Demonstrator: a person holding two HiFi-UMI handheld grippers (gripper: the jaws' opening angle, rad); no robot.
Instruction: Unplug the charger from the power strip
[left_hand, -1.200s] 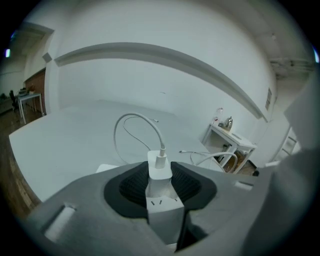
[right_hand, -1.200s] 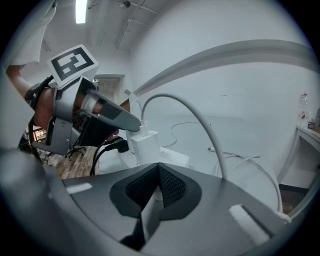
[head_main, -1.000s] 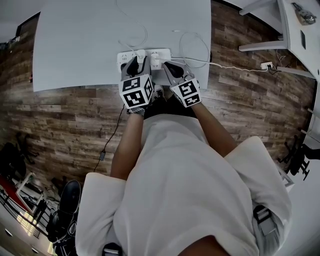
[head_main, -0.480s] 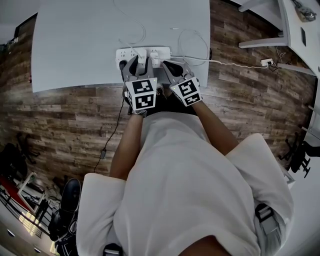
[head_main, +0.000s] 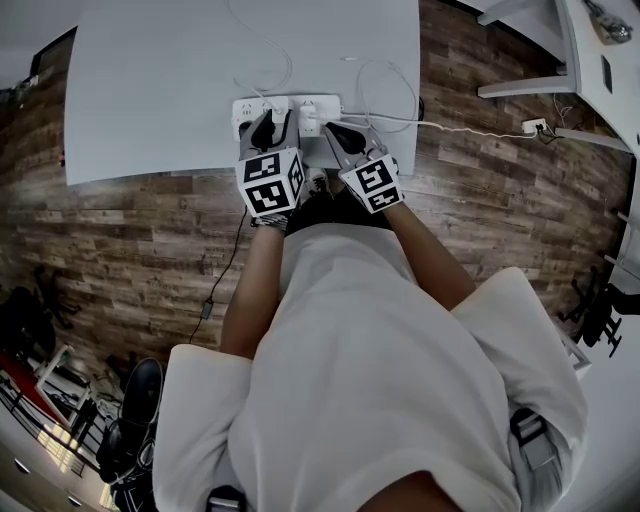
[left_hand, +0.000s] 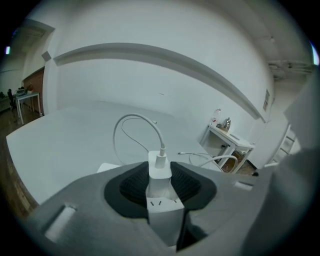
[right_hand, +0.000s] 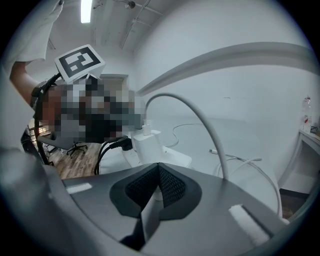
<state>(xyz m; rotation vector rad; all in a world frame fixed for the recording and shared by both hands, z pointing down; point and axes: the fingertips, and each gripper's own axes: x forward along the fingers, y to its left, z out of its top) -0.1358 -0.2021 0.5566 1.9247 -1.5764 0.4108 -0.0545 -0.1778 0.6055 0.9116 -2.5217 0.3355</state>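
Observation:
The white power strip (head_main: 325, 104) lies at the near edge of the white table (head_main: 150, 90). In the left gripper view a white charger (left_hand: 160, 175) stands plugged into the strip (left_hand: 165, 220). My left gripper (left_hand: 161, 182) is shut on it, one dark pad against each side, and its thin cable (left_hand: 125, 125) loops away behind. From above, the left gripper (head_main: 272, 118) hides the charger. My right gripper (head_main: 335, 128) sits over the strip's right end, and its jaws (right_hand: 158, 181) meet at the tips. The charger (right_hand: 146, 146) shows to its left.
A thick white cable (right_hand: 200, 120) arches over the right jaws. A black plug with dark cords (right_hand: 116, 145) sits at the strip's far left. Loose white cables (head_main: 385, 85) lie on the table behind the strip. Another cord runs right to a floor socket (head_main: 533, 130).
The left gripper's marker cube swung slightly right and came back. Both grippers stand where they stood before, and the charger is still seated in the strip.

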